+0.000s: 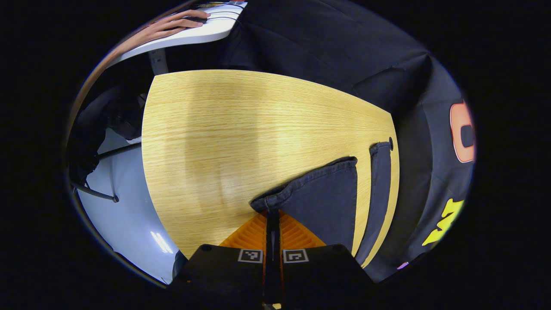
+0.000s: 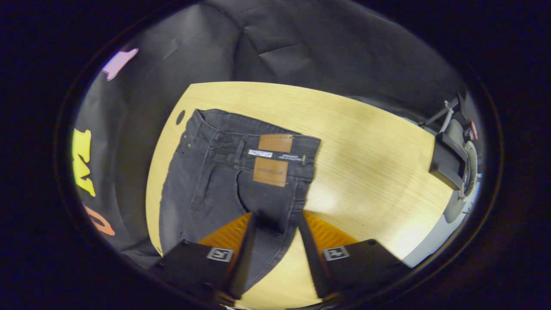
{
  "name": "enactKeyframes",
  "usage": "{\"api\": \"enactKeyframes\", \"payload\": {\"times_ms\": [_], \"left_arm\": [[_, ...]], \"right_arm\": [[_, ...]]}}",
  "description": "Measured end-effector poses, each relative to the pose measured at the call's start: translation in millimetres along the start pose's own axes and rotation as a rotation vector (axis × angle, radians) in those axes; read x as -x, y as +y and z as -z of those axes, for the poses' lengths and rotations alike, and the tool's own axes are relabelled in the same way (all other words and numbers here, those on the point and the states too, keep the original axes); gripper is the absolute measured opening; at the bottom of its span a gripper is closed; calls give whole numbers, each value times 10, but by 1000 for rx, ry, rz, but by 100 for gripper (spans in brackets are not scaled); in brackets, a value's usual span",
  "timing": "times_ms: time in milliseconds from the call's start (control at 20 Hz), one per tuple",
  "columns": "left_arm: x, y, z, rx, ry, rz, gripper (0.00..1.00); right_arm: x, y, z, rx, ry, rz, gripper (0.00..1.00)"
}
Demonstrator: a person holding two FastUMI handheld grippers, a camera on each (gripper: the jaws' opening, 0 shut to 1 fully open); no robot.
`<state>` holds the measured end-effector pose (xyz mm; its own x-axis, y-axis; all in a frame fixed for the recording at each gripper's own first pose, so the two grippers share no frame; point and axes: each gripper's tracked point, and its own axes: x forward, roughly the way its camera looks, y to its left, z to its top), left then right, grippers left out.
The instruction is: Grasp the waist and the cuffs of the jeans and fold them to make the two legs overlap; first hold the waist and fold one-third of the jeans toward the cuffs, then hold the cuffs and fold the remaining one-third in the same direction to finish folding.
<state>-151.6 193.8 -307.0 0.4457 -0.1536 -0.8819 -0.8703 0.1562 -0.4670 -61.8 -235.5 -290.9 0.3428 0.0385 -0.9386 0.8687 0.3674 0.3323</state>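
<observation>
Left gripper view first: left gripper (image 1: 273, 215) with fingers drawn together, a cuff (image 1: 301, 193) of the jeans (image 1: 327, 202) lying right at the tips, seemingly pinched though the contact itself hidden under the hem. Dark denim spread ahead and to the right, on the table (image 1: 241, 129); second leg (image 1: 379, 189) a strip farther right, close to the table's edge, a sliver of wood between the two. Long axis running away from the tips and slightly rightward. Off at the top left, a hand (image 1: 181, 25) resting on a white desk (image 1: 202, 32), well apart from all this. Over to the right gripper view: right gripper (image 2: 275, 230) with fingers spread, denim lying between them but neither finger visibly pressing. Waist (image 2: 258, 148) with its tan patch (image 2: 271, 160) straight ahead, up the frame, legs trailing back toward the fingers. Judging by that: left end gripped at the cuff, right end hovering low over the thigh, pitched down at the cloth; waist the nearer reach for the right, needing a push forward before any clamp.
</observation>
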Motion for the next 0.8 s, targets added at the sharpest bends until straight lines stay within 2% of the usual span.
{"api": "enactKeyframes", "payload": {"times_ms": [100,150,250,400,650,800], "left_arm": [[-5,-22,-5,7,1,4,3],[-6,-26,-6,0,3,2,3],[-7,-19,-1,-12,9,-5,4],[8,-63,-11,35,17,9,3],[173,-334,-92,117,18,93,3],[282,-677,-176,93,6,141,3]], "right_arm": [[-13,-35,-8,-44,11,-10,11],[-18,-43,-34,-41,6,-20,11],[-2,-28,-38,-49,19,-36,1],[35,16,-40,-29,7,-72,0],[391,410,-121,-48,-29,-264,1],[587,853,-219,-68,-34,-387,1]]}}
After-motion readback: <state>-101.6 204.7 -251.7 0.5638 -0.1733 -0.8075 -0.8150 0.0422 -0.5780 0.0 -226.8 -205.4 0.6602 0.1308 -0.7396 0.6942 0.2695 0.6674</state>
